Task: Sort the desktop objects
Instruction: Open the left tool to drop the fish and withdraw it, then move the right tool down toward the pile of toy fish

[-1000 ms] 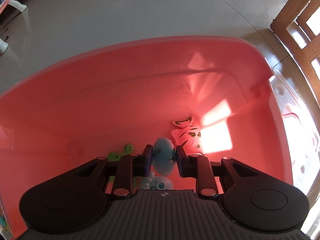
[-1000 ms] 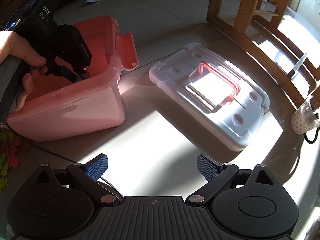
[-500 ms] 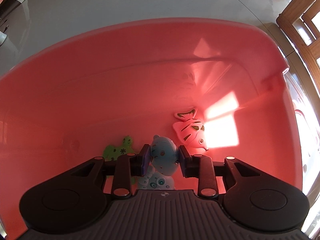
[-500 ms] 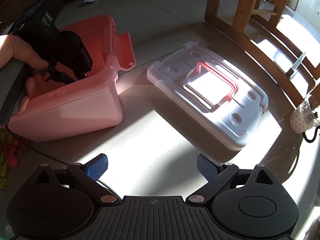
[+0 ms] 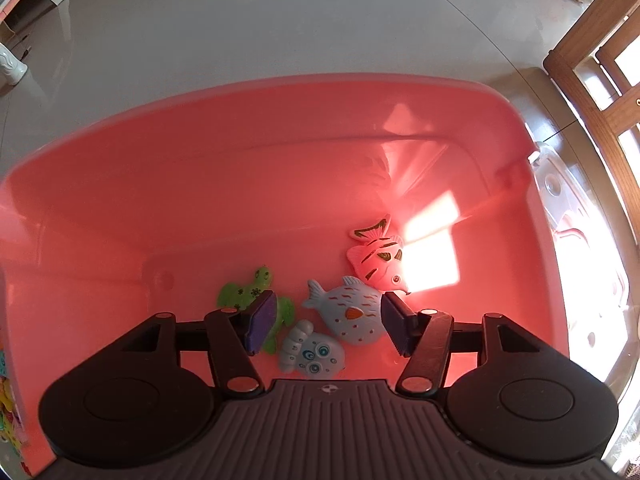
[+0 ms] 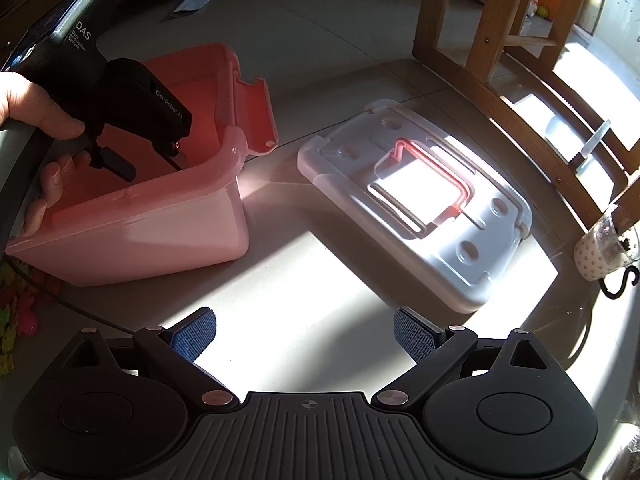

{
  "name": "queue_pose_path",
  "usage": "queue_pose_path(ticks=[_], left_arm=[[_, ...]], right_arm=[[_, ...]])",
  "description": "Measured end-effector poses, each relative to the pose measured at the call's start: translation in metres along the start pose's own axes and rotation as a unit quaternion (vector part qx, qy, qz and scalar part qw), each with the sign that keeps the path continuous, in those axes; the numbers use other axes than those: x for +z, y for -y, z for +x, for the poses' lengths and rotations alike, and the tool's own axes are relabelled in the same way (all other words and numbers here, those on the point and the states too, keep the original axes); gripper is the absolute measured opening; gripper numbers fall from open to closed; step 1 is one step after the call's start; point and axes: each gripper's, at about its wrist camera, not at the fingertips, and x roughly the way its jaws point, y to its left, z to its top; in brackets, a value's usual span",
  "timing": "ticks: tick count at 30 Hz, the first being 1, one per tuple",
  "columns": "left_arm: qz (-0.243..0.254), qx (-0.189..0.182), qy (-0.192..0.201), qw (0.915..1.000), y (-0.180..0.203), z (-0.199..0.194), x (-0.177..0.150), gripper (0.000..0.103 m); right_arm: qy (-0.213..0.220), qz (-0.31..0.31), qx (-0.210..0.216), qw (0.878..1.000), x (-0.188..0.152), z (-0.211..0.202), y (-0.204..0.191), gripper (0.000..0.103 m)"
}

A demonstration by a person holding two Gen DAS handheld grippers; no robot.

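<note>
My left gripper (image 5: 326, 322) is open inside the pink bin (image 5: 280, 184), above its floor. A blue toy fish (image 5: 350, 312) lies on the bin floor between the open jaws. Beside it lie a pink striped fish (image 5: 378, 262), a green turtle (image 5: 248, 294) and a pale blue octopus (image 5: 312, 354). In the right wrist view the pink bin (image 6: 160, 216) stands at the left with the left gripper body (image 6: 132, 108) reaching into it. My right gripper (image 6: 304, 336) is open and empty over the tabletop.
The bin's translucent white lid (image 6: 420, 200) with a pink handle lies flat to the right of the bin. A wooden chair (image 6: 500, 40) stands behind it. A dotted cup (image 6: 600, 248) sits at the far right. Colourful toys (image 6: 16, 312) lie left of the bin.
My left gripper has opened and let go of the blue fish, which now lies on the bin floor. The left gripper rose slightly. The right gripper has barely moved.
</note>
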Motion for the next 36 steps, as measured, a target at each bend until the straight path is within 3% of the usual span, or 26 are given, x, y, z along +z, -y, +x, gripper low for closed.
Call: queue_pose_path(ticks=[5, 12, 18, 28, 30, 36], left_arm=[[-0.032, -0.028, 0.027, 0.9988, -0.011, -0.036, -0.014, 0.061], [-0.034, -0.007, 0.094, 0.9950, -0.017, -0.102, -0.045, 0.073], [-0.065, -0.003, 0.122, 0.9903, -0.025, -0.128, -0.083, 0.075], [-0.155, 0.034, 0.137, 0.9778, -0.039, -0.167, -0.160, 0.078], [-0.161, 0.050, 0.144, 0.9752, -0.037, -0.173, -0.173, 0.084], [-0.173, 0.087, 0.139, 0.9711, -0.040, -0.184, -0.209, 0.084]], right_arm=[[0.011, -0.007, -0.003, 1.000, 0.002, -0.007, -0.003, 0.095], [0.029, -0.022, 0.002, 0.999, 0.003, -0.024, -0.012, 0.095], [0.049, -0.025, 0.015, 0.998, 0.005, -0.047, -0.019, 0.095], [0.089, -0.048, 0.034, 0.994, 0.006, -0.090, -0.030, 0.095], [0.093, -0.049, 0.036, 0.994, 0.005, -0.097, -0.031, 0.095], [0.098, -0.054, 0.045, 0.993, 0.000, -0.108, -0.041, 0.095]])
